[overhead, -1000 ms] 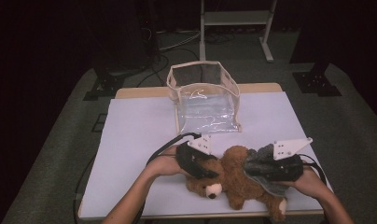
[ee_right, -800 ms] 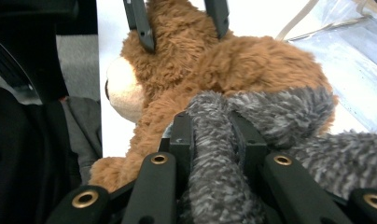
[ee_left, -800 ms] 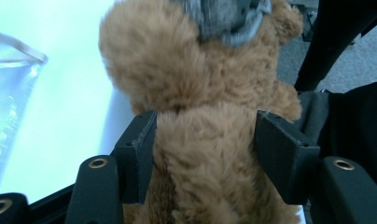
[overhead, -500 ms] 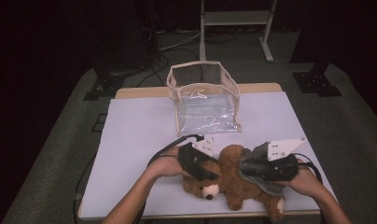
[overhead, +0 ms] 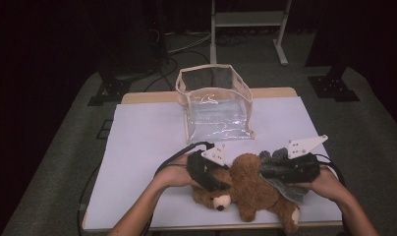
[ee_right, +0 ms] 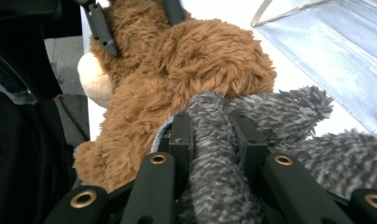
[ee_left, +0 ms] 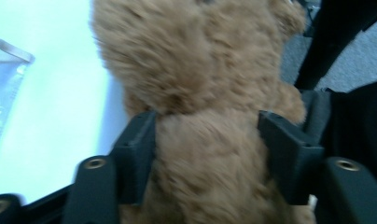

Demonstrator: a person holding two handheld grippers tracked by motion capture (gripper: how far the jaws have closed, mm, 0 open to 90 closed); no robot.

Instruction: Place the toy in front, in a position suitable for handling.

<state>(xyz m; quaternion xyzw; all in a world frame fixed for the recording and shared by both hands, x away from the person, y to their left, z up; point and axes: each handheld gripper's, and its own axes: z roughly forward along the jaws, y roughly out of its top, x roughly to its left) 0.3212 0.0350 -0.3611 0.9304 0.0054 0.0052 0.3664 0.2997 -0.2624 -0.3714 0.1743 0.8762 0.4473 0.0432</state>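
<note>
Teddy bear (overhead: 245,184): lower centre of high view, lying on white table (overhead: 147,147).
Left gripper (overhead: 217,183): jaws just widened, still pressing the bear's body.
Right gripper (overhead: 265,169): clamped on grey fuzzy cloth (ee_right: 214,154).
Clear bag (overhead: 216,105): upper centre, apart.

We are looking at a recording studio or lab: a single desk (overhead: 137,147) under a plain white cover is standing on grey carpet (overhead: 64,172), dark curtains are closing off the back and sides, cables (overhead: 182,46) are trailing across the floor, and the feet of metal stands (overhead: 248,19) are resting behind it.
</note>
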